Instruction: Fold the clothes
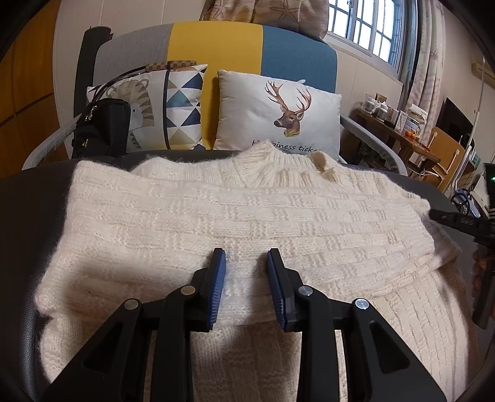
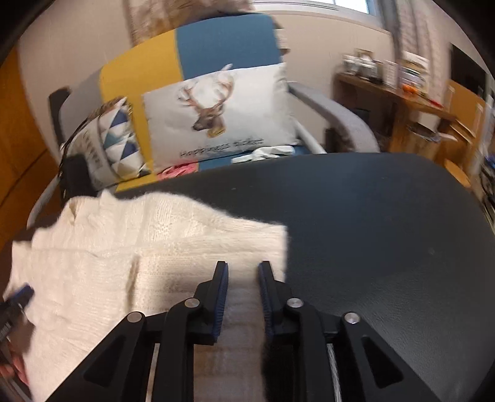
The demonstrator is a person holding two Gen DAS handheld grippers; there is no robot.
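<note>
One cream knitted sweater (image 1: 216, 216) is seen spread on a dark surface (image 2: 386, 222), its ribbed collar (image 1: 272, 167) turned towards the far edge and a fold of knit laid across the body. The near hem is cut off by the bottom of both views, and part of the garment is covered by the black arms of the tools.

The left claw (image 1: 246, 266) is held low over the folded edge, its blue pads (image 1: 218, 278) standing narrowly apart. Knit is seen between them, but whether the pads press on it cannot be told, since the contact is hidden behind the fingers. The right claw (image 2: 243, 275) is placed above the sweater's right-hand edge, also narrowly parted, with pale knit in the gap and the pads apparently clear of it; the right wrist view is blurred, so this is not certain. In the left wrist view, only the black tip of the right claw is caught at the right border.

Beyond the surface a sofa (image 1: 216, 46) in grey, yellow and blue panels is seen. A deer cushion (image 1: 278, 114) is propped on it, its lettering partly hidden by the collar, beside a triangle-patterned cushion (image 1: 182, 108) and a black bag (image 1: 102, 126). A cluttered wooden side table (image 1: 399, 133) and a barred window (image 1: 368, 27) are found at the right, their details too small to make out.
</note>
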